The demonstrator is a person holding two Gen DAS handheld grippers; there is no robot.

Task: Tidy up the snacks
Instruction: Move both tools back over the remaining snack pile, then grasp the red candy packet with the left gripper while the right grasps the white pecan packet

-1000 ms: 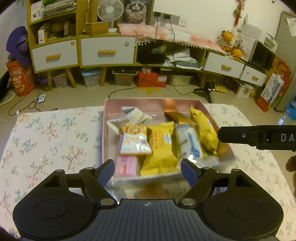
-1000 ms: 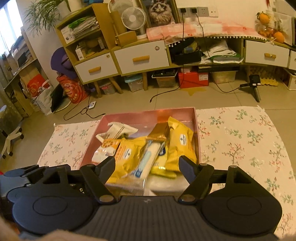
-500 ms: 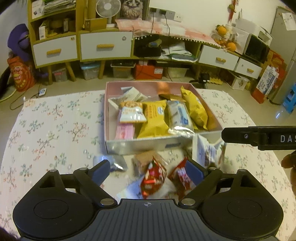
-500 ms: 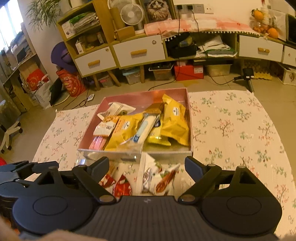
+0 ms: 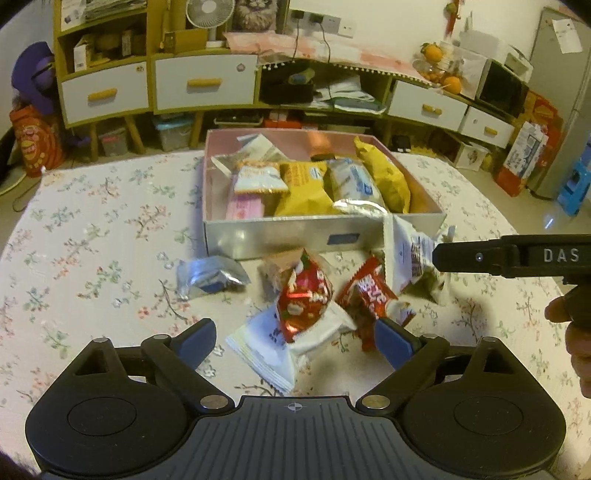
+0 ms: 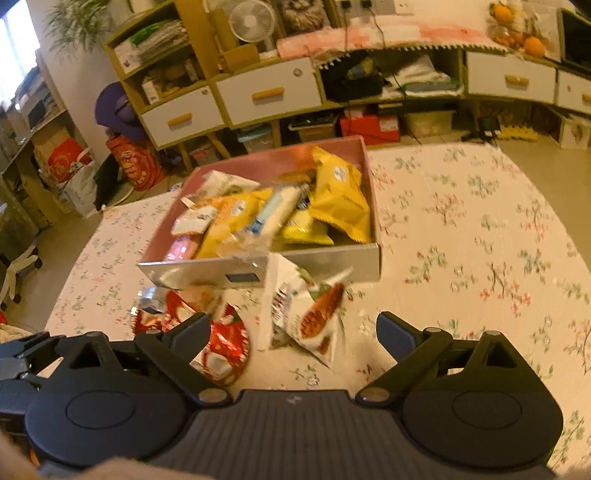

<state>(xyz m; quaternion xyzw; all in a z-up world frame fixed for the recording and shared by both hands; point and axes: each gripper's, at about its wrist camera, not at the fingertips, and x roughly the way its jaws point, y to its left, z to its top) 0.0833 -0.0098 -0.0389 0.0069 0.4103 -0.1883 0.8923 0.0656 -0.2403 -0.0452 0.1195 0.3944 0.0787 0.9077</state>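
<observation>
A pink-lined box (image 5: 317, 236) (image 6: 332, 264) on the floral tablecloth holds several snack packs, among them yellow bags (image 5: 384, 177) (image 6: 340, 199). In front of it lie loose snacks: red packets (image 5: 304, 295) (image 6: 221, 343), a white pack (image 5: 273, 347), a silver pack (image 5: 207, 277) and a white pack with a brown picture (image 5: 410, 254) (image 6: 310, 314). My left gripper (image 5: 293, 339) is open over the red and white packs. My right gripper (image 6: 291, 332) is open just before the brown-picture pack; its body shows in the left wrist view (image 5: 517, 254).
The table edge lies just behind the box. Beyond it stand a low cabinet with drawers (image 5: 203, 85) (image 6: 269, 96), a fan (image 5: 210, 11), floor boxes and a blue stool (image 5: 576, 188). Bare tablecloth spreads left (image 5: 92, 229) and right (image 6: 480, 229) of the box.
Both grippers have pulled back from above the box toward me. The loose snacks in front of the box have come into view between the open fingers.
</observation>
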